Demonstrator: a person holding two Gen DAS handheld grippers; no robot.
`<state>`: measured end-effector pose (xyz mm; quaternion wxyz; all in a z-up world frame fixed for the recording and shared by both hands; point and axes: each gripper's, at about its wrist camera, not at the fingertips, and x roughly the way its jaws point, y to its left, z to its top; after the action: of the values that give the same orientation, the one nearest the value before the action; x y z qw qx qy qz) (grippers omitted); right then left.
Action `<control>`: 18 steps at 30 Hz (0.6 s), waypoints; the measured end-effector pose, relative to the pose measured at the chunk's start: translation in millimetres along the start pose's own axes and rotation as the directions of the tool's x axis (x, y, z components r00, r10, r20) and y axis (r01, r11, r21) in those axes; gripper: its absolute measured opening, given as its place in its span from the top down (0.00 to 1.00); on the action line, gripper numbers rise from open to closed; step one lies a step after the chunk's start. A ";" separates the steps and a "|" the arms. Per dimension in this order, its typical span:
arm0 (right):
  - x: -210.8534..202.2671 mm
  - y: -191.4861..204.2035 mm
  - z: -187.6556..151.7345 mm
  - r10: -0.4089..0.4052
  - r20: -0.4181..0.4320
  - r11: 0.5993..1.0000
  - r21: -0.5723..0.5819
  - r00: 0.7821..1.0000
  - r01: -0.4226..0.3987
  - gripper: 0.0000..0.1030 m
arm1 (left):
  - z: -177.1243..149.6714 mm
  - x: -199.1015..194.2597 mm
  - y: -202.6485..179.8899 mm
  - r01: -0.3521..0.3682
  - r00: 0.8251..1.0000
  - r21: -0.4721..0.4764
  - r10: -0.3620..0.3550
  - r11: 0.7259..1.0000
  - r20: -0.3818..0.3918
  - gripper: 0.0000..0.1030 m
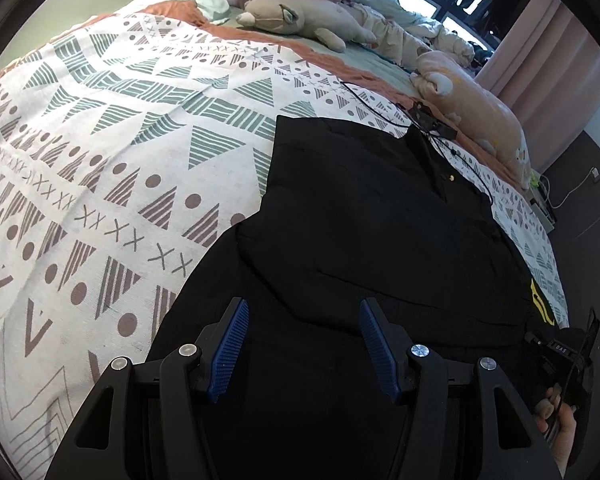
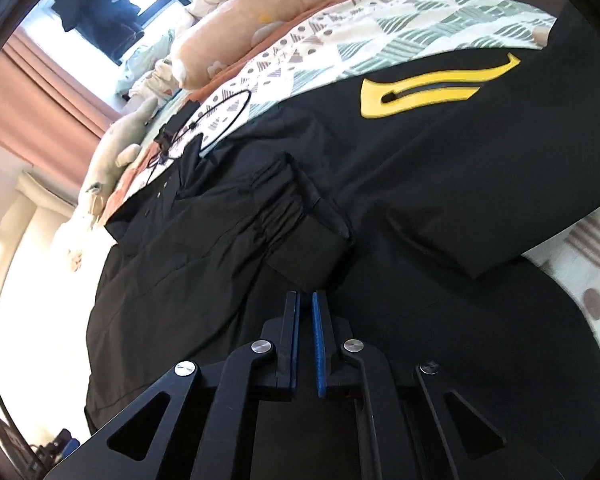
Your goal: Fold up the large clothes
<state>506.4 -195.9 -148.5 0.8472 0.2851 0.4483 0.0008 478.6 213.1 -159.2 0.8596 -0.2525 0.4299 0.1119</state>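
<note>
A large black jacket (image 1: 372,216) with a yellow logo (image 1: 540,304) lies spread on the patterned bed cover (image 1: 100,140). My left gripper (image 1: 304,312) is open and empty, hovering over the jacket's lower part. In the right wrist view the jacket (image 2: 420,184) shows its yellow logo (image 2: 432,90) and a sleeve with a gathered cuff (image 2: 300,224) folded across the body. My right gripper (image 2: 306,300) has its blue pads almost together with a thin gap; no cloth shows between them. It sits just below the cuff.
Plush toys (image 1: 300,20) (image 1: 472,100) and crumpled bedding lie along the far side of the bed. A black cord (image 1: 432,128) rests near the jacket's collar. Pink curtains (image 1: 540,40) hang by the window. The other hand-held gripper (image 1: 568,364) shows at the right edge.
</note>
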 end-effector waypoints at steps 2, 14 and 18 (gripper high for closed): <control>-13.3 -4.4 4.4 0.007 0.026 1.000 0.018 1.000 -0.007 0.65 | -0.1 -0.1 -2.1 -0.005 1.000 -0.002 0.005 1.000 0.007 0.42; -122.3 -81.5 22.1 -0.130 0.296 0.986 0.139 0.946 0.092 0.44 | -9.9 -15.7 -22.3 0.033 0.999 -0.004 -0.033 0.999 0.038 0.17; -137.7 -115.9 30.4 -0.154 0.336 0.975 0.204 0.929 0.088 0.44 | -13.3 -20.1 -32.6 0.049 0.997 0.002 -0.049 0.999 0.052 0.17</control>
<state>417.7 -343.0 -86.8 0.8815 0.3300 0.3055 -0.1439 470.7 179.0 -138.9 0.8731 -0.2598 0.4011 0.0971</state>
